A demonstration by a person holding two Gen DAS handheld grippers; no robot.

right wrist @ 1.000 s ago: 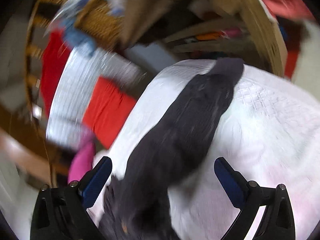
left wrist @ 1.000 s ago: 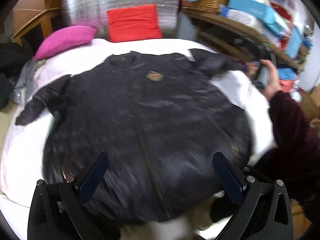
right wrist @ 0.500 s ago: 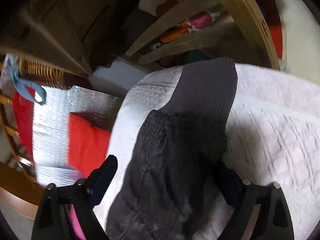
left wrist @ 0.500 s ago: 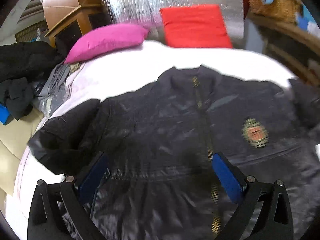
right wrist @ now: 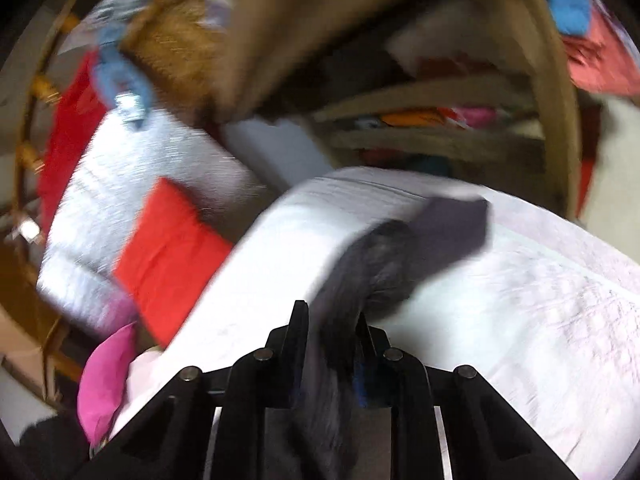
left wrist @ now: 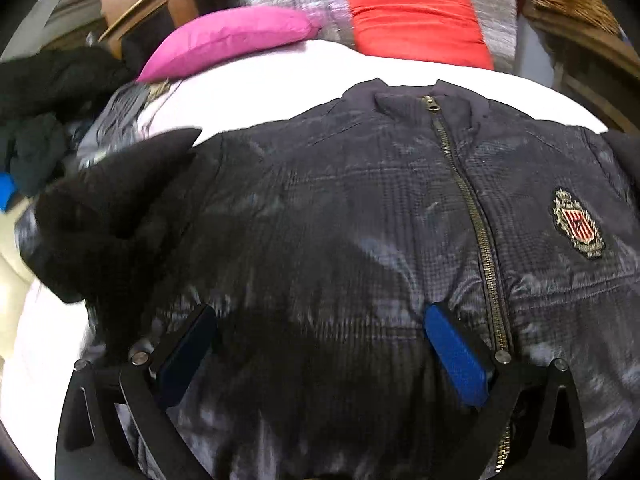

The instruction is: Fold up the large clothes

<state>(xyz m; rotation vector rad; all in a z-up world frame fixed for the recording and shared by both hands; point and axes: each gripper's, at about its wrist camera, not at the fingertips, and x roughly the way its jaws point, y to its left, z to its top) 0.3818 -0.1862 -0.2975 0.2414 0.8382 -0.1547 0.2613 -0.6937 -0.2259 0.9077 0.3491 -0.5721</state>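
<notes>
The dark jacket (left wrist: 360,240) lies front-up and zipped on the white bed (left wrist: 260,84), its collar toward the head edge where the pink pillow (left wrist: 228,40) and the red cushion (left wrist: 416,20) sit. The right gripper (right wrist: 332,328) has its jaws closing, now narrow, with the right sleeve (right wrist: 384,264) pinched between them; the cuff trails out toward the bed's far edge near the shelves (right wrist: 432,120). The left gripper (left wrist: 320,344) hangs with its fingers wide over the chest panel, just left of the zipper (left wrist: 476,232), holding nothing. The main risk, as I judge it, is the padded sleeve slipping out: the cloth looks slick and thick, and the bite sits on a bunched part, so a quick swing across could pull it free or drag only the outer layer. A second risk is that pulling the sleeve shifts the whole jacket, since nothing pins the body down yet. The left sleeve (left wrist: 108,216) is already crumpled near the bed's left edge, and folding over it would trap a lump.
</notes>
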